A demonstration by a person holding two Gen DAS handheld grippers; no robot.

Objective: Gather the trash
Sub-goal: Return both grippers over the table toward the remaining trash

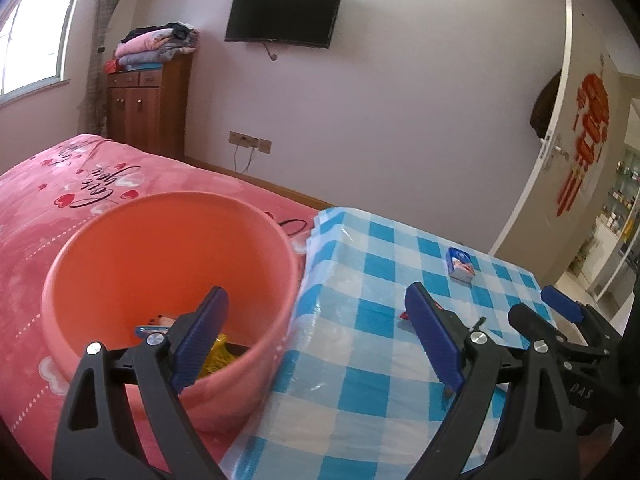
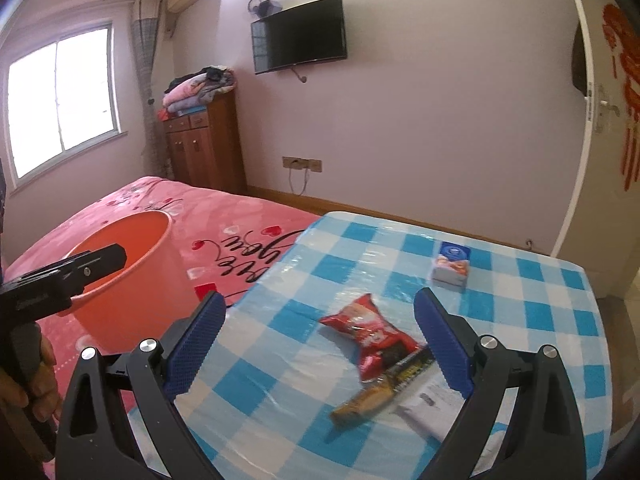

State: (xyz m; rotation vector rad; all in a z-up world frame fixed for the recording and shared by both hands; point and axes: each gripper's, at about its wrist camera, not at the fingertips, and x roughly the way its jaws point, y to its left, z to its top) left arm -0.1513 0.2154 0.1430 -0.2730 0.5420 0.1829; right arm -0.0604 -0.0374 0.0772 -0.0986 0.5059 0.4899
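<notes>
An orange bucket (image 1: pixel 168 280) stands on the pink bedspread against the checked table (image 1: pixel 360 380). A yellow wrapper (image 1: pixel 218 356) and other scraps lie at its bottom. My left gripper (image 1: pixel 320 340) is open and empty, its left finger over the bucket's mouth. In the right wrist view my right gripper (image 2: pixel 320 340) is open above the table. A red snack wrapper (image 2: pixel 372 336) lies on the cloth between its fingers, untouched. A gold wrapper (image 2: pixel 372 396) and a white one (image 2: pixel 424 404) lie just nearer. The left gripper (image 2: pixel 100 258) shows side-on over the bucket (image 2: pixel 120 264).
A small tissue packet (image 2: pixel 450 266) lies further back on the blue-and-white cloth. The bed (image 2: pixel 240 216) runs along the table's left side. A hand (image 2: pixel 36 380) holds the left gripper. A wooden cabinet (image 2: pixel 208 140), a wall television and an open door (image 1: pixel 560 152) stand behind.
</notes>
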